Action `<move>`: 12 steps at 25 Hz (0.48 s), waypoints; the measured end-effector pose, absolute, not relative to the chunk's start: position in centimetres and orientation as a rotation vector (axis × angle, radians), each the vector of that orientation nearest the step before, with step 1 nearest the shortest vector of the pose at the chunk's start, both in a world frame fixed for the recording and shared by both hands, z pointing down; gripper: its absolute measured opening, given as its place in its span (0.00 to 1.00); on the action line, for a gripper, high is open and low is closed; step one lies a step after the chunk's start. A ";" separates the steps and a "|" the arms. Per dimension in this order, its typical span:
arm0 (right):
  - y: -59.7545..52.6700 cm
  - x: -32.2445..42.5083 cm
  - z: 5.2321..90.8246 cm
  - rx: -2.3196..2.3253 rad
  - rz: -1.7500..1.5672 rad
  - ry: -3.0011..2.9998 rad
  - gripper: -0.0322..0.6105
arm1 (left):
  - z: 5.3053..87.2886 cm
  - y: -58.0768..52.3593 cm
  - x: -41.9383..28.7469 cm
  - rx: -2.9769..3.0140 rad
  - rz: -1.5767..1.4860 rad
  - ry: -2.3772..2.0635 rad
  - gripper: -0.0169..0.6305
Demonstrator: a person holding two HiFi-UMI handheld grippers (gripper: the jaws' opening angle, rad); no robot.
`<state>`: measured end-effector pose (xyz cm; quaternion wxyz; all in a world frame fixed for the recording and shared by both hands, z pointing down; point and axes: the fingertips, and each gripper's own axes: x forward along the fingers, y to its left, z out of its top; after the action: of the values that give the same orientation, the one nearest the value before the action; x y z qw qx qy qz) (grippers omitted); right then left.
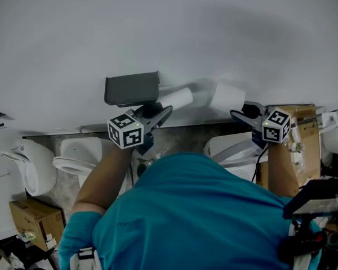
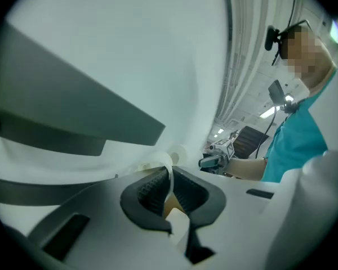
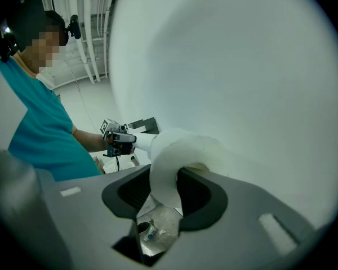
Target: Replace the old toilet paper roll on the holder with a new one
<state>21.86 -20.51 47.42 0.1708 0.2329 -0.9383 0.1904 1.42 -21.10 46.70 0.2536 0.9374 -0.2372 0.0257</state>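
My left gripper (image 1: 164,112) (image 2: 169,187) has its jaws all but shut, pinching the thin wall of the old roll (image 1: 177,99) (image 2: 162,165), one jaw inside the core and one outside. That roll sticks out just beside the right end of the holder (image 1: 132,88) (image 2: 73,117), under its grey cover. I cannot tell whether it sits on a bar there or hangs free in my grip.

My right gripper (image 1: 236,115) (image 3: 166,193) has its jaws about half open and clamped on the thick, soft wall of the new roll (image 1: 226,96) (image 3: 183,151), again with one jaw in the core. It hangs near the wall, just right of the old roll and apart from it.

The weak point, as I judge it, is both grips: each has only one wall.
- **Old roll:** there is little left of it but card, so a twist or a snag on the holder could tear it or pull it out of my left jaws.
- **New roll:** its wall gives under pressure, so a knock against the cover or the old roll could tilt it or slide it off.

Either one would drop towards the toilet (image 1: 73,153) below.
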 end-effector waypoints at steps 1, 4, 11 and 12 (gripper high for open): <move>-20.5 21.9 47.5 0.662 0.542 -2.663 0.26 | 46.9 -21.1 1.3 2.567 0.070 -0.679 0.06; -20.4 21.8 47.5 0.658 0.545 -2.659 0.26 | 47.6 -21.2 1.2 2.600 0.089 -0.758 0.06; -20.3 21.8 47.3 0.651 0.549 -2.661 0.26 | 47.8 -22.3 1.2 2.665 0.151 -0.812 0.06; -20.3 21.8 47.3 0.650 0.550 -2.660 0.26 | 47.8 -22.3 1.1 2.671 0.155 -0.810 0.06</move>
<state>21.77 -20.26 47.30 0.1733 0.2293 -0.9379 0.1941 1.10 -22.29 47.82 0.1724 0.9412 -0.2853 0.0547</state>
